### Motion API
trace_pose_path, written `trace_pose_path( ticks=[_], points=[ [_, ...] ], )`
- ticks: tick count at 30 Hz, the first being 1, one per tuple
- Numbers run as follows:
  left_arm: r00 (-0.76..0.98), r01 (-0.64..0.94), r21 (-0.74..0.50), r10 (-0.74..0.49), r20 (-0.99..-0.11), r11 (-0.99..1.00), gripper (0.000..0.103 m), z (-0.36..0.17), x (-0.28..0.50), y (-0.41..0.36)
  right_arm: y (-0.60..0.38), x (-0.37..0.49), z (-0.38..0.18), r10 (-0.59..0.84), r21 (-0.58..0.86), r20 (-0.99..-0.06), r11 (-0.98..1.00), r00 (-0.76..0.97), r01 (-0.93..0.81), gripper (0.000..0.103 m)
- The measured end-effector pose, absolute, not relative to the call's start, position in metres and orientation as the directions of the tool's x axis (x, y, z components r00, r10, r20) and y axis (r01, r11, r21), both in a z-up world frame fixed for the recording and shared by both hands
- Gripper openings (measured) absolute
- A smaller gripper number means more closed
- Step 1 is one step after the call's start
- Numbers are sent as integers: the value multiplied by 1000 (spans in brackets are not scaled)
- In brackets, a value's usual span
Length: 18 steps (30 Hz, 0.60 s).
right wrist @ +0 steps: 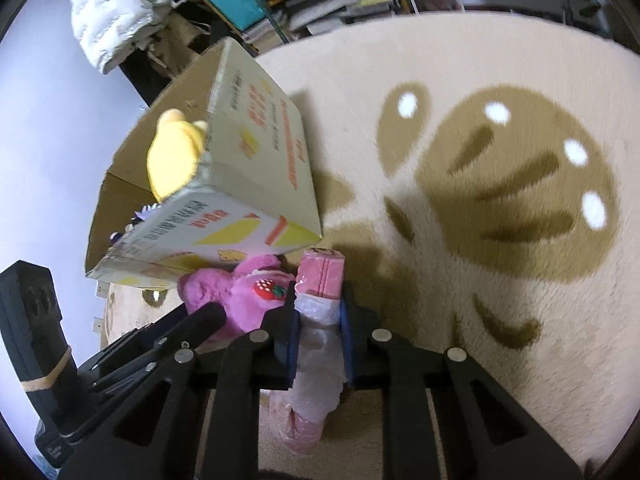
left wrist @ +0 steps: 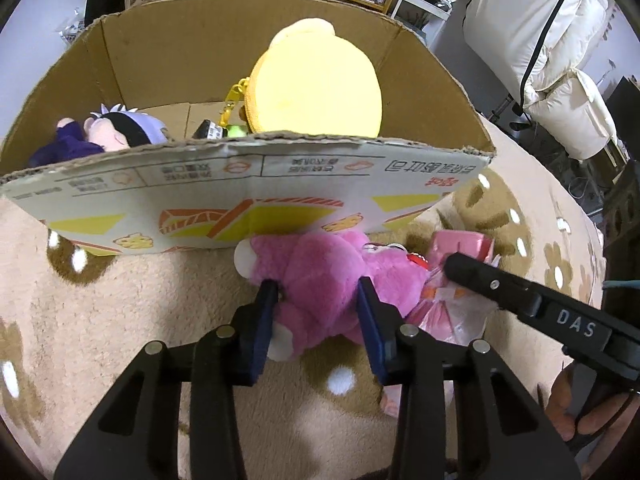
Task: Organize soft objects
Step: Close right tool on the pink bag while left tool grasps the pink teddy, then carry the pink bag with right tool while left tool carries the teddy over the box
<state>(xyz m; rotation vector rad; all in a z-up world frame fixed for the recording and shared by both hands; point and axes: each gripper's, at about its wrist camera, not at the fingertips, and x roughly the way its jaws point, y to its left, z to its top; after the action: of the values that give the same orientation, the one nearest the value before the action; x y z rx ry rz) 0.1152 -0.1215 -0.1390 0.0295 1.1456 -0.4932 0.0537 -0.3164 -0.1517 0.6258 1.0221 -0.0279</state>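
Cardboard box wall touches the pink plush, clenched by the left gripper; right gripper grasps a pink packet. Beige rug lies bare rightward.

Both grippers angled steeply downward, each clamped on something.

The left gripper is closed on the pink plush bear; the right gripper is pinched on a pink plastic-wrapped pack, with a hand seen behind its handle.

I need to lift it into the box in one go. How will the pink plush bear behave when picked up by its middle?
Probably light. The pink plush bear dents where the left tool pinches it, so expect flopping limbs. Its fuzzy pile should resist slipping.
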Motion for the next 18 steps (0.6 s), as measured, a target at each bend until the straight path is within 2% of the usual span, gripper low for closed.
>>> trace_pose_path(
  ticks=[18],
  points=[
    [454, 338, -90, -246, -856, 937, 38, -96, 88, -80, -285, 37, -109, 222, 411, -725, 899, 652, 151, 17]
  ],
)
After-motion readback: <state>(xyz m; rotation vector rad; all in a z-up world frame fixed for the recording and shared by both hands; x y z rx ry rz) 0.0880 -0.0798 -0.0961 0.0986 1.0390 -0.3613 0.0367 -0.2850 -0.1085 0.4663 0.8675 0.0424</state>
